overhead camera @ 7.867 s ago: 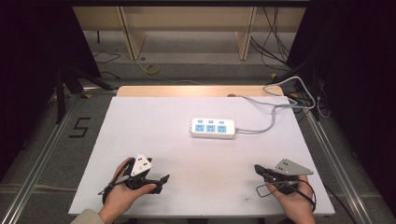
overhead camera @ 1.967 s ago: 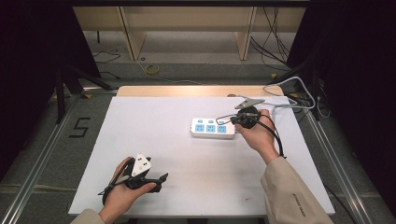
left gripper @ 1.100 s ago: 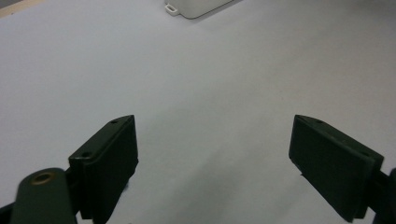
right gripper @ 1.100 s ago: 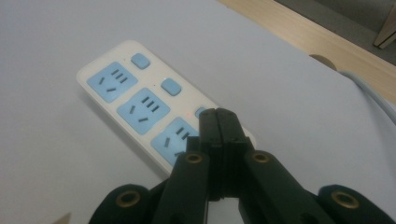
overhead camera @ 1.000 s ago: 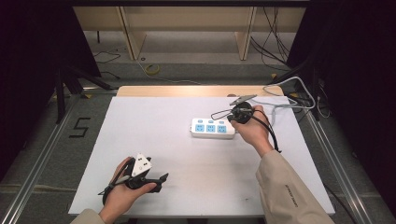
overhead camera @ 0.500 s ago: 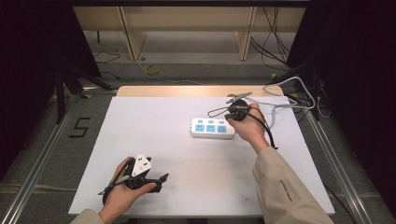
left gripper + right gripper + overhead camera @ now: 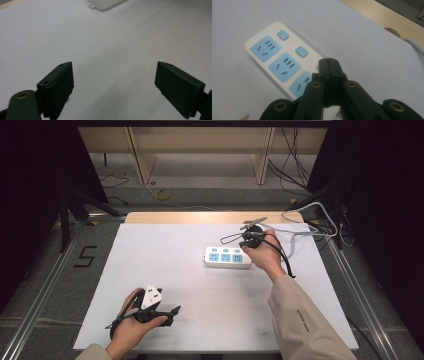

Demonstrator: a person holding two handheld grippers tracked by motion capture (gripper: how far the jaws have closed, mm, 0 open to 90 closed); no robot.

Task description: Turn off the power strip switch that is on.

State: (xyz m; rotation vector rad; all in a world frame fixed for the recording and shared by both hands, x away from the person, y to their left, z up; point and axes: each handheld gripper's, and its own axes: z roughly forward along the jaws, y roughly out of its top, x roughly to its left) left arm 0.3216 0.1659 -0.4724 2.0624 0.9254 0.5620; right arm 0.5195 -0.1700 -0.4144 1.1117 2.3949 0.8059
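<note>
Power strip flat on white bench, under right tongs clenched tight, tips at its third switch, contact unclear. Left tongs spread wide, gripping nothing, over bare bench.

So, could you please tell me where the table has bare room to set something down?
The widest bare patch is the table's left half, between the power strip and the left tongs. The near middle, between the two forearms, is free too. It is crowded at the far right, where the right tongs, strip and cable meet.
</note>
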